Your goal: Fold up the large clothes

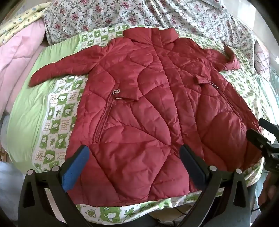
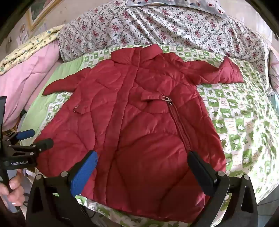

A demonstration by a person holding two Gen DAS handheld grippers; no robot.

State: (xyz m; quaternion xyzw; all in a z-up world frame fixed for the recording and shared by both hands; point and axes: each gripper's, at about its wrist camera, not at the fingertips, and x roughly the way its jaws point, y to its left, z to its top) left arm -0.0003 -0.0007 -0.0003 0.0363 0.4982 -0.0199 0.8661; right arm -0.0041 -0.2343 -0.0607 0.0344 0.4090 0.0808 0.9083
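A red quilted jacket [image 1: 148, 97] lies flat, front up, on a bed, collar far, hem near, both sleeves spread sideways. It also shows in the right wrist view [image 2: 139, 125]. My left gripper [image 1: 134, 153] is open and empty, held above the jacket's near left hem. It shows at the left of the right wrist view [image 2: 33, 138]. My right gripper [image 2: 143, 162] is open and empty, held above the near right hem. It shows at the right edge of the left wrist view [image 1: 258, 129]. Neither gripper touches the jacket.
The jacket rests on a green and white patterned sheet [image 1: 57, 111] [image 2: 240, 122]. A floral quilt [image 1: 139, 12] [image 2: 174, 26] lies behind it. A pink blanket [image 1: 19, 57] [image 2: 29, 73] is piled at the left. The bed's near edge [image 1: 122, 214] runs below the hem.
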